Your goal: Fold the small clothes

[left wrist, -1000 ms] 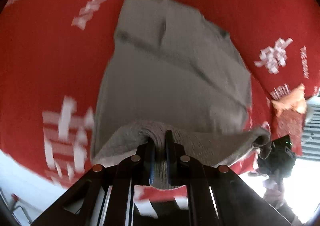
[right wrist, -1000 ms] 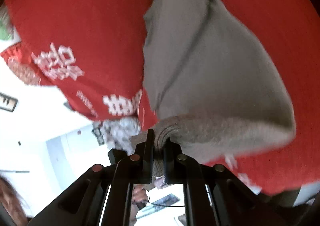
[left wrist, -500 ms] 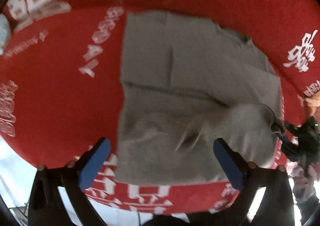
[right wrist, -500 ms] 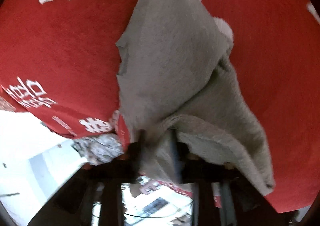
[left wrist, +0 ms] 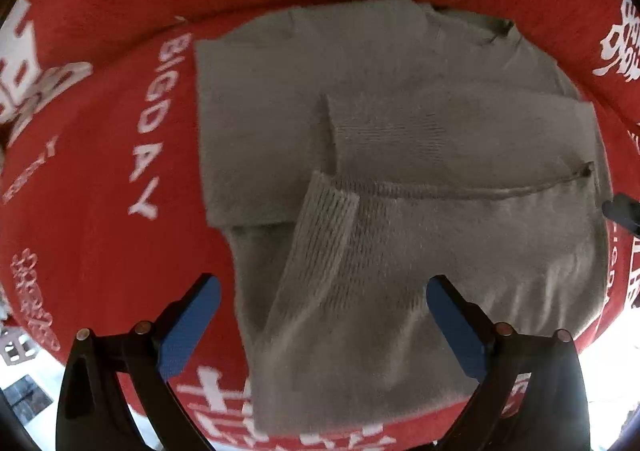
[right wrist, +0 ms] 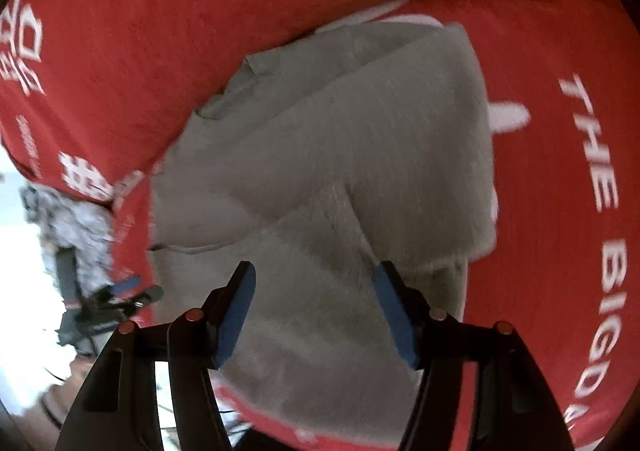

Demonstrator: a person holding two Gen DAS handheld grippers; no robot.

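Grey folded sweater (left wrist: 400,179) on red cloth (left wrist: 100,179), fingers (left wrist: 188,325) apart.

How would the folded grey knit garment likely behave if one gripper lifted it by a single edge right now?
The grey knit garment would probably droop and unfold: its layers lie loosely stacked, with a ribbed cuff draped on top. It looks soft and light. On the red cloth it would likely drag rather than slide.

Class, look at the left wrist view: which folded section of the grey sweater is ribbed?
The cuff, the narrow strip slanting down the sweater; its knit shows raised vertical ribs, while the other panels look smooth.
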